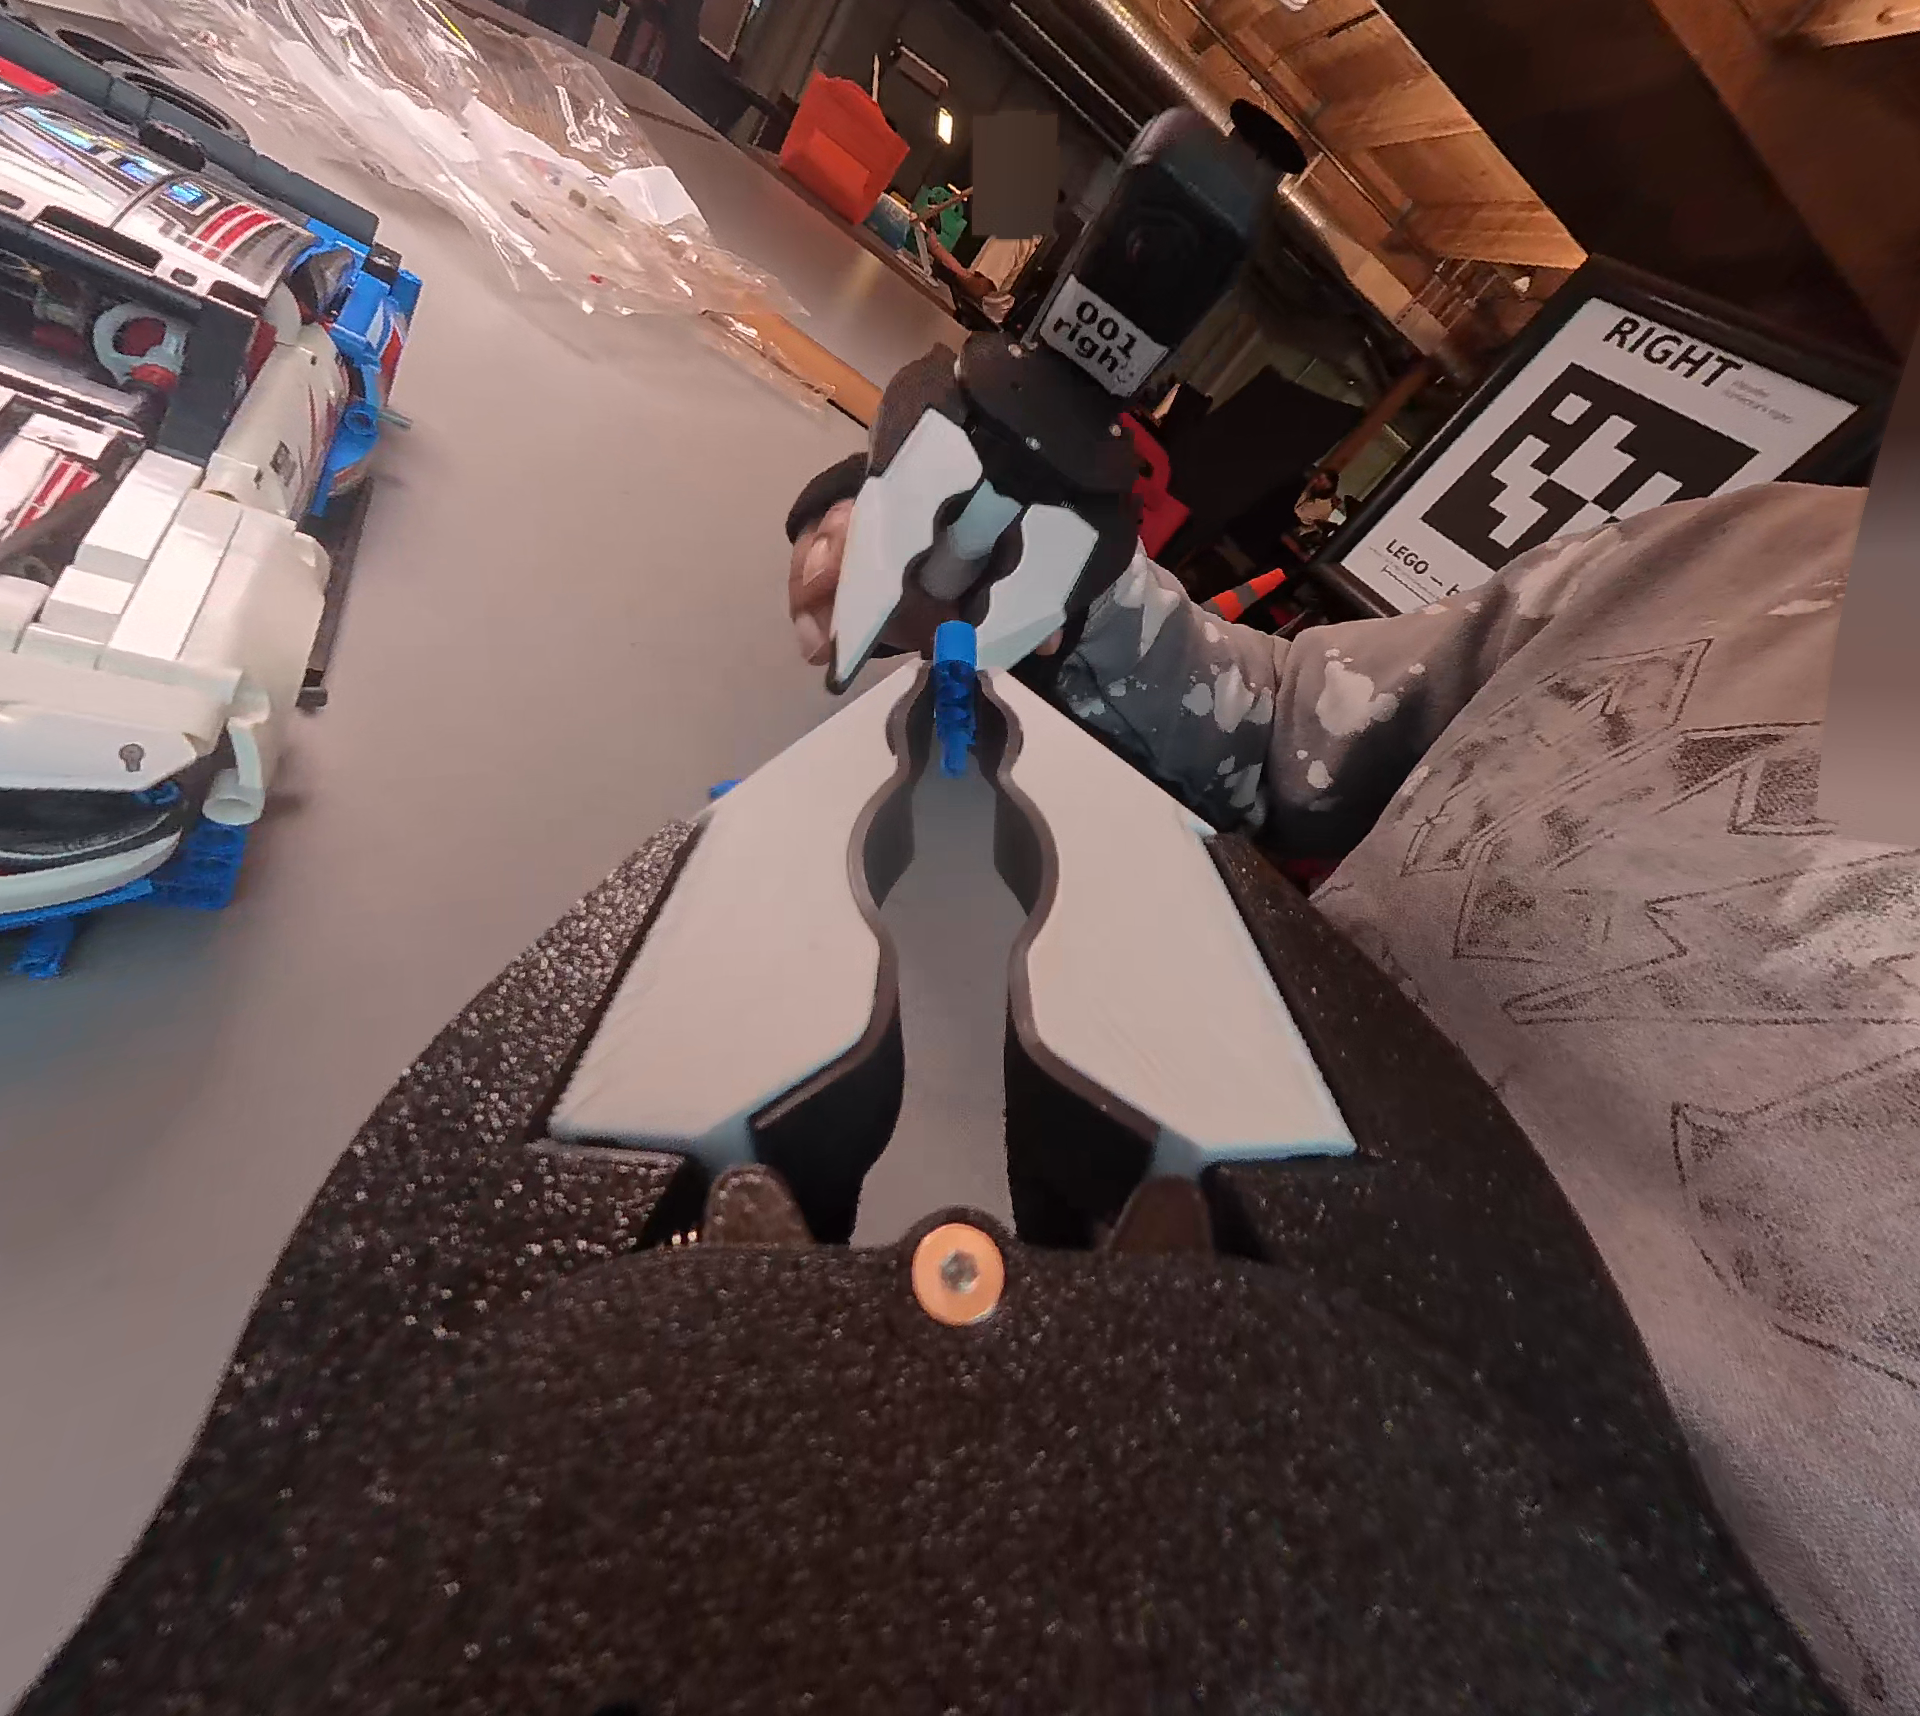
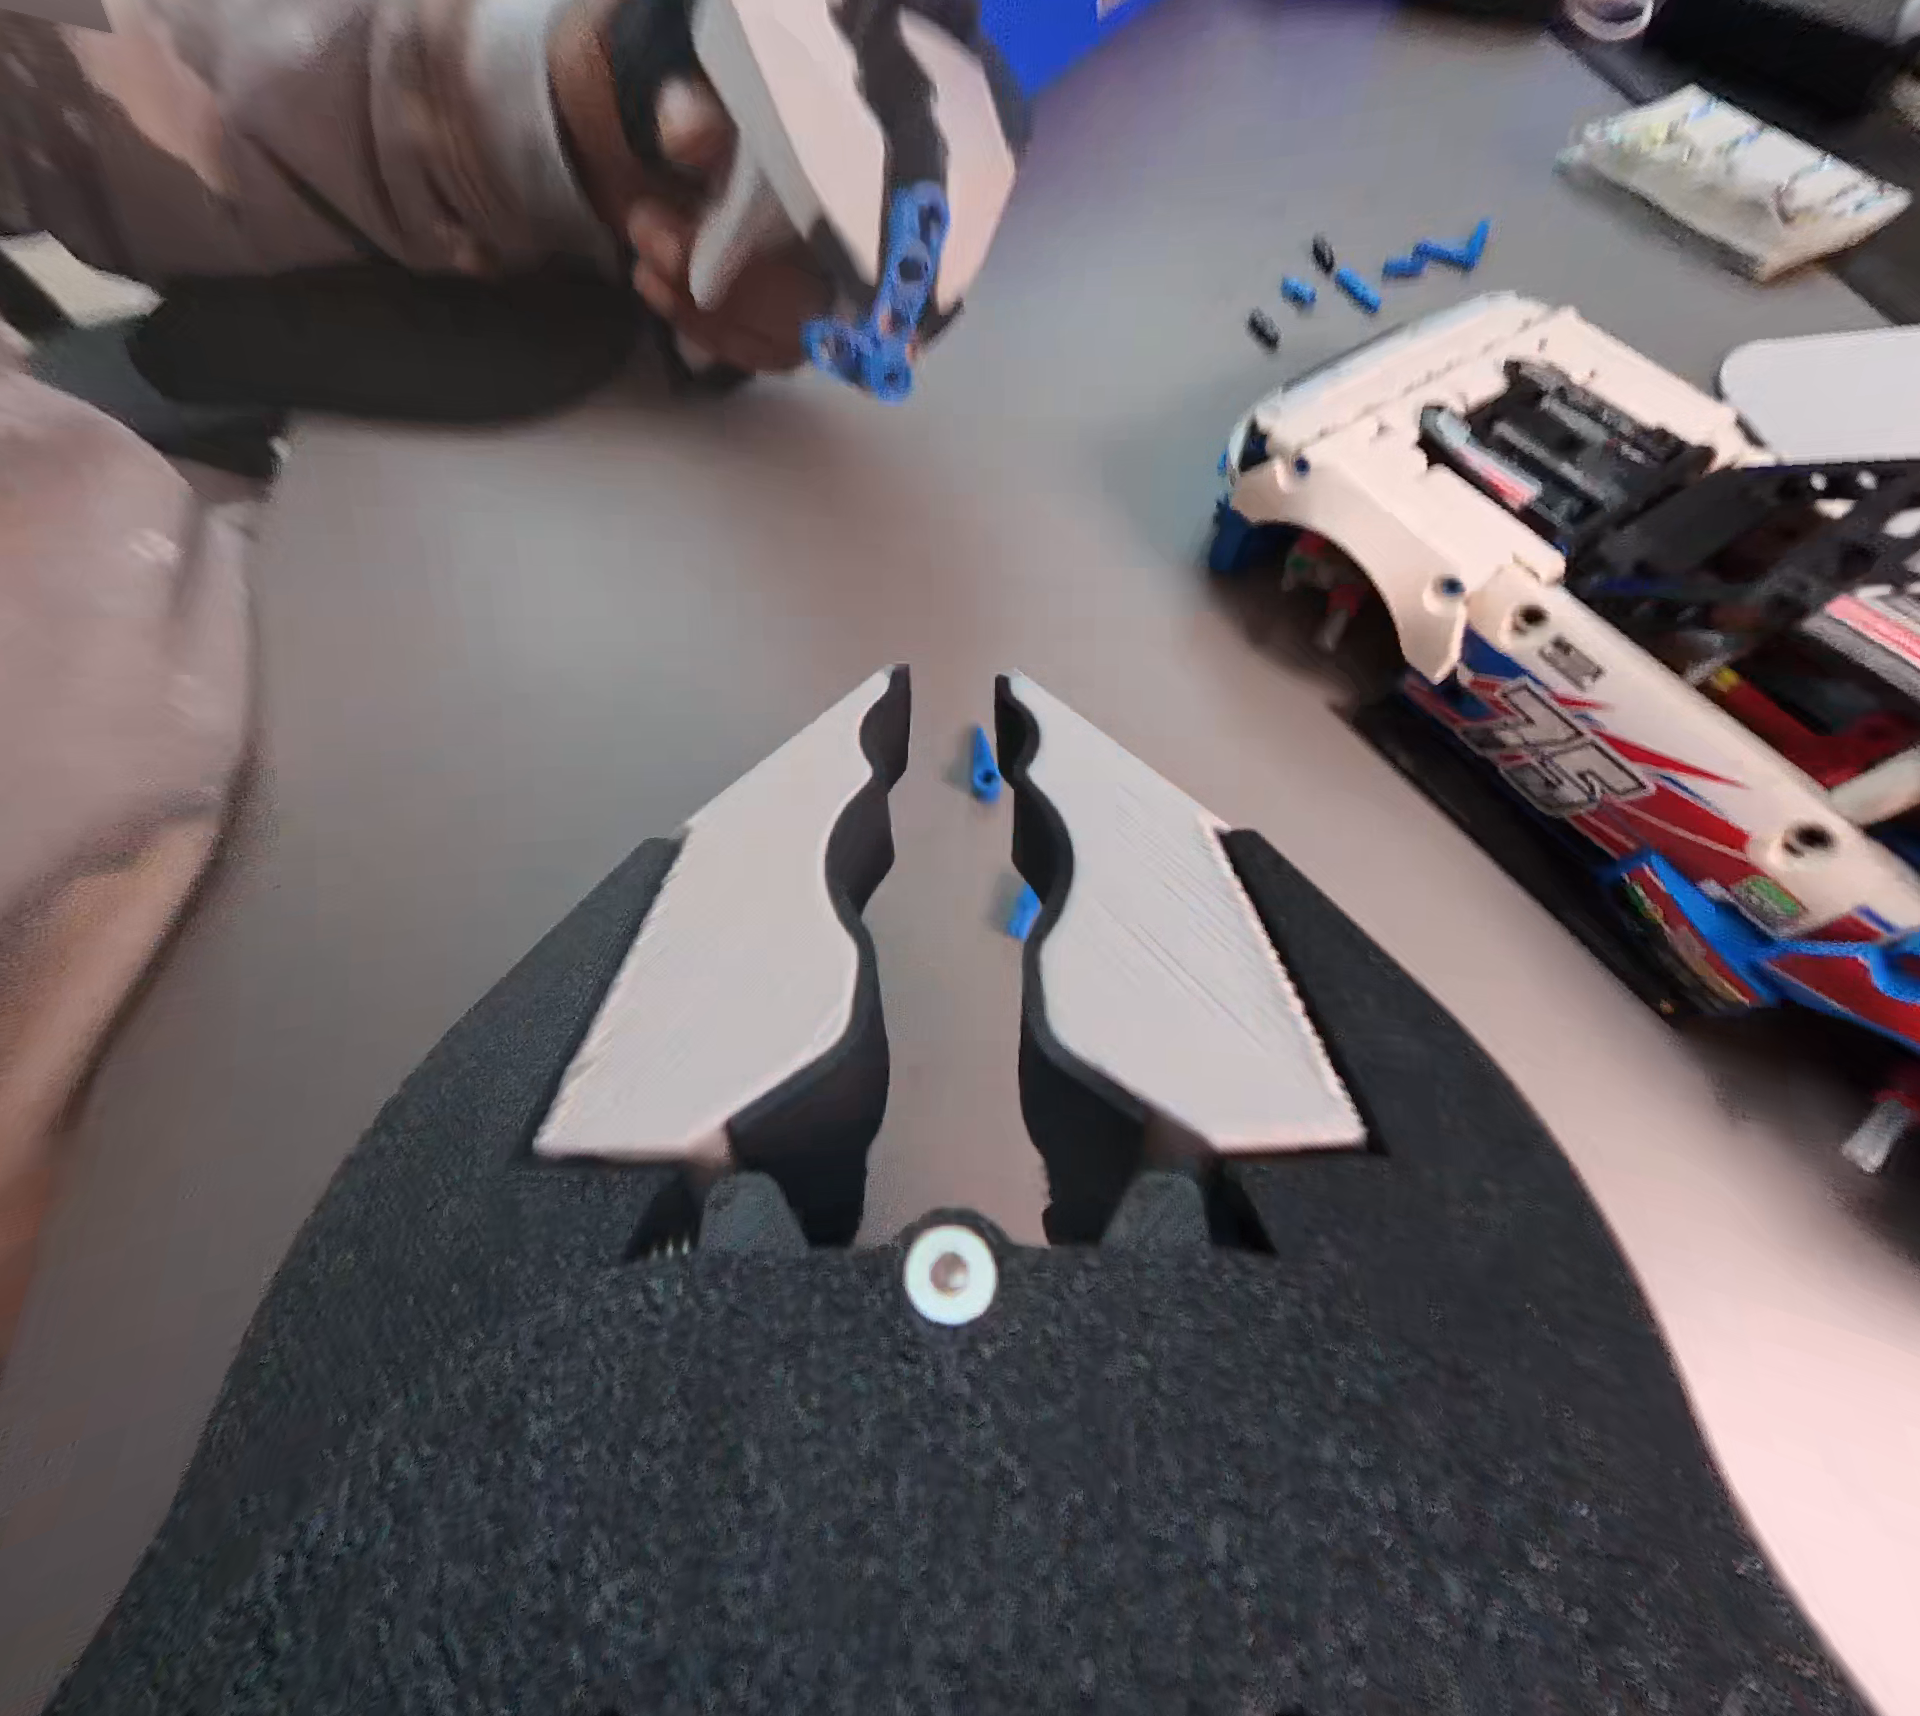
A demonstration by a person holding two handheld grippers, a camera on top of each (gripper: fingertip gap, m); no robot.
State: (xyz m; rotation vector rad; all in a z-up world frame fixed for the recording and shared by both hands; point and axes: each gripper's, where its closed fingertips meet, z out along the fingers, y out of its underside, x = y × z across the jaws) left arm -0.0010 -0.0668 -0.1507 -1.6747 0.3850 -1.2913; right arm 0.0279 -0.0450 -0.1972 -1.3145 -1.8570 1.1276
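My left gripper [image 1: 954, 679] is shut on a blue perforated beam piece [image 1: 954, 710] and holds it above the grey table [image 1: 571, 627]. In the right wrist view the left gripper [image 2: 899, 274] shows at upper left with the blue beam [image 2: 883, 305] hanging from its tips. My right gripper [image 2: 951, 679] is open and empty, low over the table [image 2: 623, 627]. Two small blue pieces [image 2: 982, 762] lie on the table between its fingers. In the left wrist view the right gripper [image 1: 925, 664] faces mine, tips close to the beam. The right wrist view is blurred.
A white, blue and red brick-built race car [image 1: 156, 523] stands at the left, and at the right in the right wrist view [image 2: 1558, 627]. Loose blue and black pieces [image 2: 1361, 284] and a parts bag [image 2: 1725, 180] lie beyond it. Clear plastic bags [image 1: 468, 139] lie farther back. A person's sleeve [image 1: 1558, 835] is at the right. One gripper's finger ends stand about 7 centimetres off the other's.
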